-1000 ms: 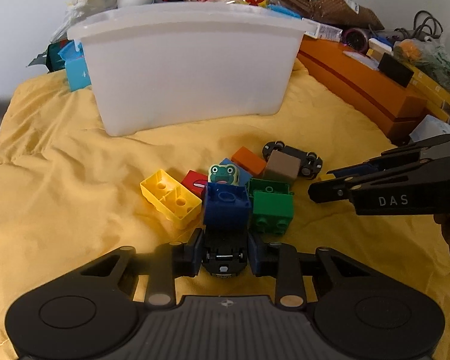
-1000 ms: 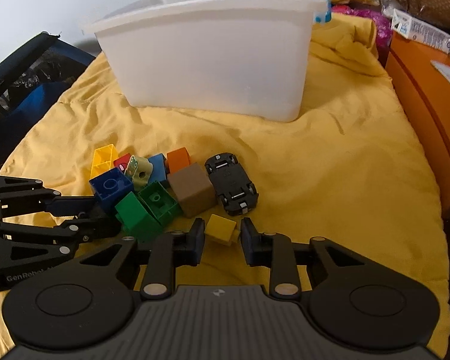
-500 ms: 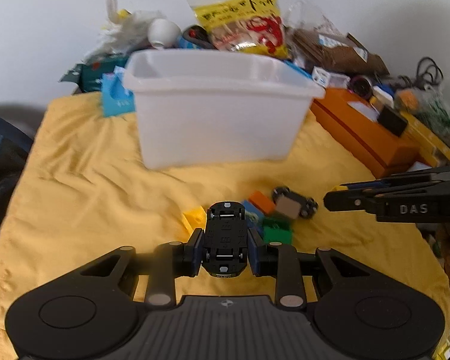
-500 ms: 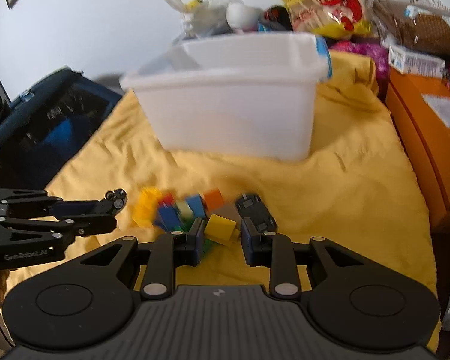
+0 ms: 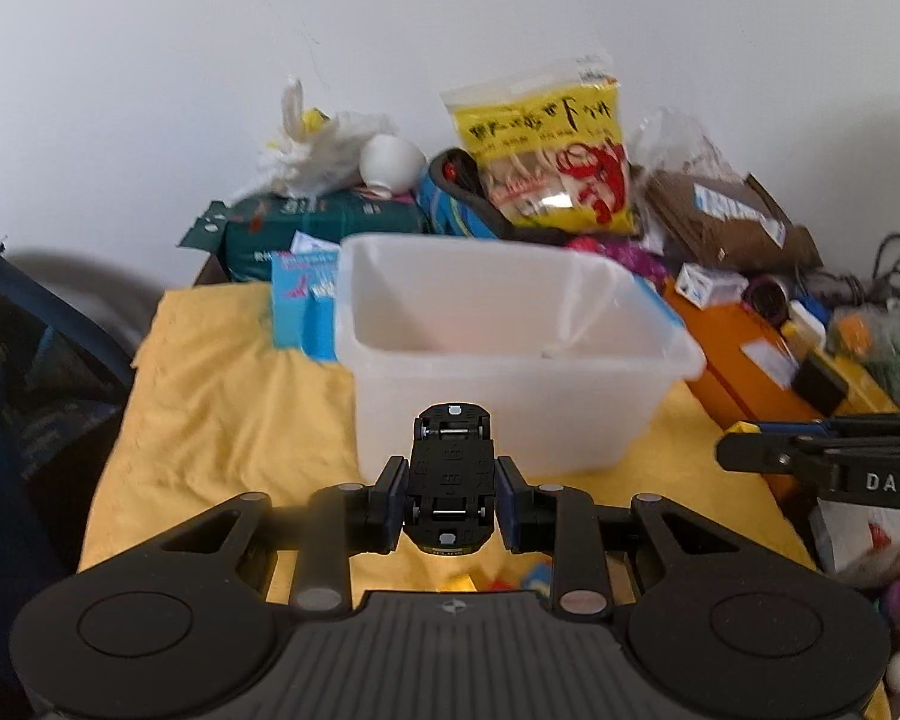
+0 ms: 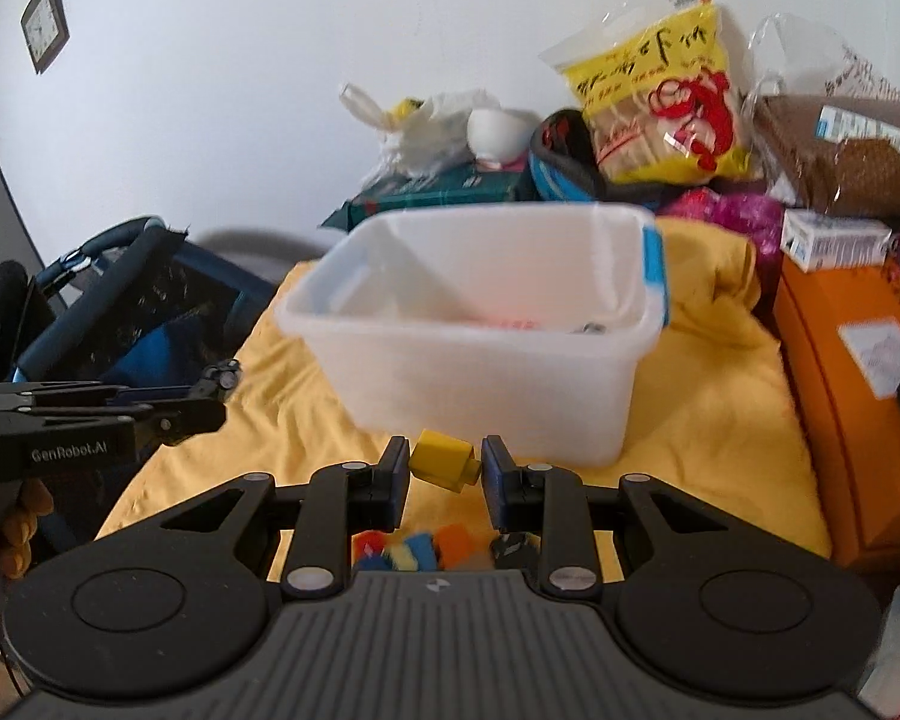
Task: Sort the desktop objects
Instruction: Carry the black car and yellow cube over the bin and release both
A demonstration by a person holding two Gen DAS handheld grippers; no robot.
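Note:
My left gripper (image 5: 448, 495) is shut on a black toy car (image 5: 450, 468), held upside down in the air in front of the white plastic bin (image 5: 510, 396). My right gripper (image 6: 444, 468) is shut on a small yellow block (image 6: 444, 459), also raised in front of the bin (image 6: 486, 396). The bin's open top shows, with small items inside that I cannot make out. The remaining toy blocks (image 6: 414, 546) lie on the yellow cloth (image 6: 720, 420) below, mostly hidden behind my right gripper. The left gripper also shows in the right wrist view (image 6: 222, 384), and the right gripper in the left wrist view (image 5: 726, 450).
Behind the bin is a clutter of bags and boxes, including a yellow snack bag (image 5: 546, 156) and a green box (image 5: 318, 228). An orange box (image 6: 852, 396) lies to the right. A dark blue bag (image 6: 126, 324) stands at the left edge.
Both grippers have risen from the cloth with their loads, so the bin's open top has come into view and the block pile has dropped low behind the grippers.

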